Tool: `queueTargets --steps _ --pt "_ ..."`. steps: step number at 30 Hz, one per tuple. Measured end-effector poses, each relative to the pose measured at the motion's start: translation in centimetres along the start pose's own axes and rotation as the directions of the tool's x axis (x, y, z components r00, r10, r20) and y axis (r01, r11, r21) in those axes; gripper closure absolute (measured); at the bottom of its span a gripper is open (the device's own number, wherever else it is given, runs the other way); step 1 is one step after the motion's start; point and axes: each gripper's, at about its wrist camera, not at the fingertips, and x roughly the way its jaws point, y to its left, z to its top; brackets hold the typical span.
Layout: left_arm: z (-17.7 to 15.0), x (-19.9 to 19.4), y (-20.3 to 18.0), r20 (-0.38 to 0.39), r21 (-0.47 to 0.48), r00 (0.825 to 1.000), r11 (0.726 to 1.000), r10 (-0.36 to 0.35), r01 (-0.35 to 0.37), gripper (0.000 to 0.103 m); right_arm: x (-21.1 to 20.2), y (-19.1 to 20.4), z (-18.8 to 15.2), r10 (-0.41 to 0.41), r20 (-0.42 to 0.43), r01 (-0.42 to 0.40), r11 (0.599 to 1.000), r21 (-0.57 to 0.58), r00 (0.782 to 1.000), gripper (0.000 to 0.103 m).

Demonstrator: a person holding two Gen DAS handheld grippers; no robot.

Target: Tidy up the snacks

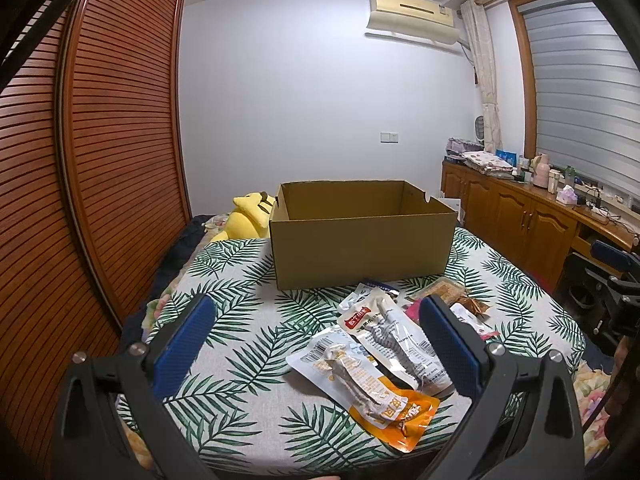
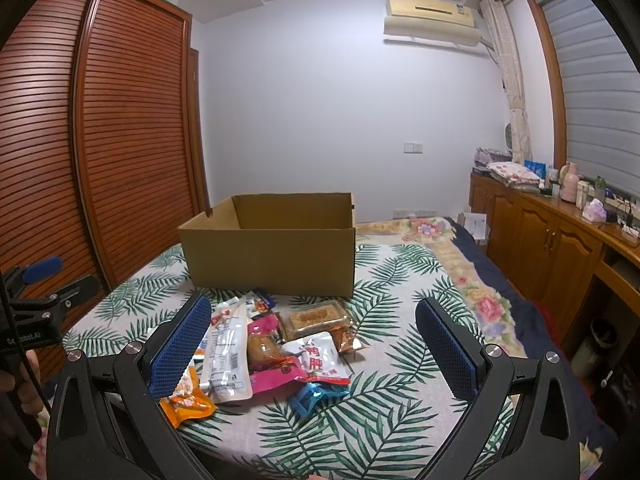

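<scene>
Both the left gripper [image 1: 316, 344] and right gripper [image 2: 314, 346] hover wide open and empty-jawed above snack packets [image 2: 276, 352] before a cardboard box [image 1: 360, 248].

An open brown cardboard box [image 2: 272, 256] stands upright on the leaf-print cloth, its inside bare as far as can be seen. Just in front of it lies a loose pile of snack packets: a long clear-and-white pouch [image 2: 226, 356], an orange-ended pouch [image 1: 372, 396], a pink pack [image 2: 268, 360], a white pack with red characters [image 2: 318, 358], a clear tray of brown biscuits [image 2: 314, 318] and a blue wrapper [image 2: 310, 396].
</scene>
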Motion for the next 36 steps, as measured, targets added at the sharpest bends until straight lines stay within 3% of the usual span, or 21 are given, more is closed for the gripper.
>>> queueTargets --steps 27,31,36 --pt "-1.7 2.5 0.3 -0.078 -0.019 0.997 0.999 -0.028 0.026 0.001 1.1 0.6 -0.8 0.02 -0.038 -0.02 1.0 -0.01 0.999 0.0" --pt "-2.5 3.9 0.6 -0.129 -0.047 0.99 0.997 -0.062 0.056 0.001 1.9 1.1 -1.2 0.047 -0.06 -0.049 0.999 -0.025 0.997 0.0" --pt "-4.2 6.6 0.7 -0.221 -0.09 0.969 0.992 -0.108 0.09 0.001 2.6 1.7 -1.9 0.079 -0.086 -0.083 0.996 -0.044 0.993 0.0"
